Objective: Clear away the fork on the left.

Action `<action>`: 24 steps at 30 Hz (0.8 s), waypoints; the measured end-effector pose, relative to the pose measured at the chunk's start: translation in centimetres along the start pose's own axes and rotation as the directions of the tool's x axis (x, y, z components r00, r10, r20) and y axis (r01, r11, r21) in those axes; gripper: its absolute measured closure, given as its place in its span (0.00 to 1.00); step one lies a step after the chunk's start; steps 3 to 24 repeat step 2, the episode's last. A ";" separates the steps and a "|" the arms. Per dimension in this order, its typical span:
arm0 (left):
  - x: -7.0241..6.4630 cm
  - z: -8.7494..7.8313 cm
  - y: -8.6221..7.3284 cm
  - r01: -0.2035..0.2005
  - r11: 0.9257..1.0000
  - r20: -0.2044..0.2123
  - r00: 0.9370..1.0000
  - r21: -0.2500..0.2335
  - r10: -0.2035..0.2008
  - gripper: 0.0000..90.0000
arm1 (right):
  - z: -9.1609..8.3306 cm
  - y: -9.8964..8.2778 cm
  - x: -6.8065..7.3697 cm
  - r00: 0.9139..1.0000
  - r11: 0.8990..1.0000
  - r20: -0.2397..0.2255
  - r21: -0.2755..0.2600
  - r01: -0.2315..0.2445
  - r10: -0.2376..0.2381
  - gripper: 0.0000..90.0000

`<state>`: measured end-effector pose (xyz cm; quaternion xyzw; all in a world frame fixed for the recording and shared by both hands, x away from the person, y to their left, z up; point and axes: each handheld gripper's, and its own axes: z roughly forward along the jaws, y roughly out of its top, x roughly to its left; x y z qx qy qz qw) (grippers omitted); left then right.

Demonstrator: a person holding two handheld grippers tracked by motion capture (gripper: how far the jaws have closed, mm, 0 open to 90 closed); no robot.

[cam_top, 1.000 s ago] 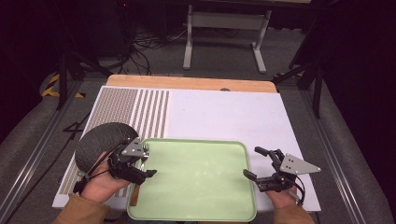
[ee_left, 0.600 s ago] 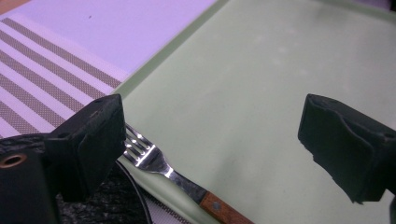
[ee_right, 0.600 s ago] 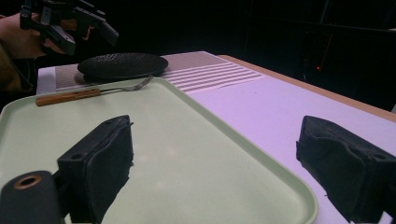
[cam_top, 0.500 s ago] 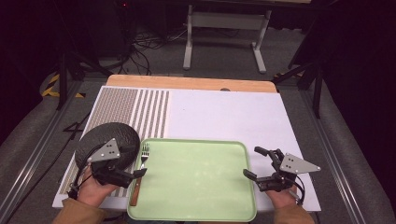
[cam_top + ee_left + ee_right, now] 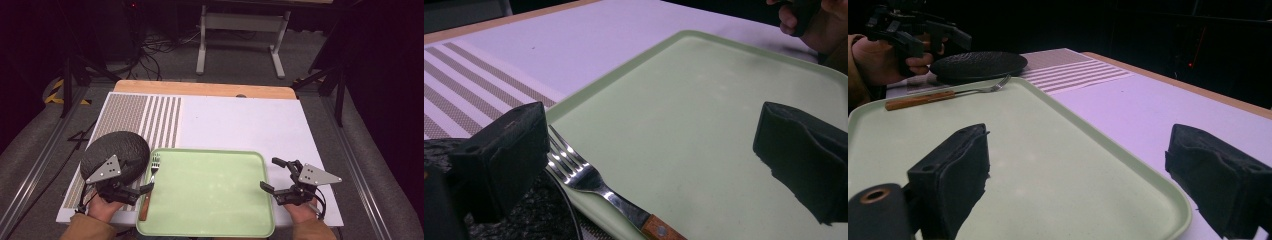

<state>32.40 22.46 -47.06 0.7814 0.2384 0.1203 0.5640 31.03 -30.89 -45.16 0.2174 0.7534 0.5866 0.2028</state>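
Note:
A fork [image 5: 151, 176] with a wooden handle lies along the left rim of the pale green tray [image 5: 210, 195], tines pointing away from me. My left gripper [image 5: 142, 192] sits low at the tray's left edge, next to a dark round plate [image 5: 115, 152]. Its jaws have just been opening. In the left gripper view the fork [image 5: 579, 172] lies between them by the left jaw, and no pad presses on it. My right gripper [image 5: 269, 173] stands open astride the tray's right rim [image 5: 1148, 187], holding nothing. The right gripper view has the fork [image 5: 943, 94] and plate [image 5: 978, 64] at the far side.
Tray and plate rest on a white mat [image 5: 240, 122] with a brown striped section [image 5: 150, 117] at the left. A wooden table edge [image 5: 200, 89] runs behind it. A metal stand [image 5: 242, 30] and cables [image 5: 155, 47] occupy the dark floor beyond.
My left gripper has drawn back to the left and sunk lower, from over the tray's left edge to beside the plate, and its jaws have spread. The fork stays on the rim. The right gripper has kept still.

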 end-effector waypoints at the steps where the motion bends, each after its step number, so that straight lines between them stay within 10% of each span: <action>1: 0.1 0.2 0.0 0.011 1.000 0.002 1.000 -0.008 -0.011 0.02 | 0.0 0.0 0.0 1.000 1.000 0.000 0.002 -0.002 0.002 0.12; 24: 0.1 0.2 0.0 0.011 1.000 0.002 1.000 -0.008 -0.011 0.01 | 0.0 0.0 0.0 1.000 1.000 0.000 0.002 -0.002 0.002 0.12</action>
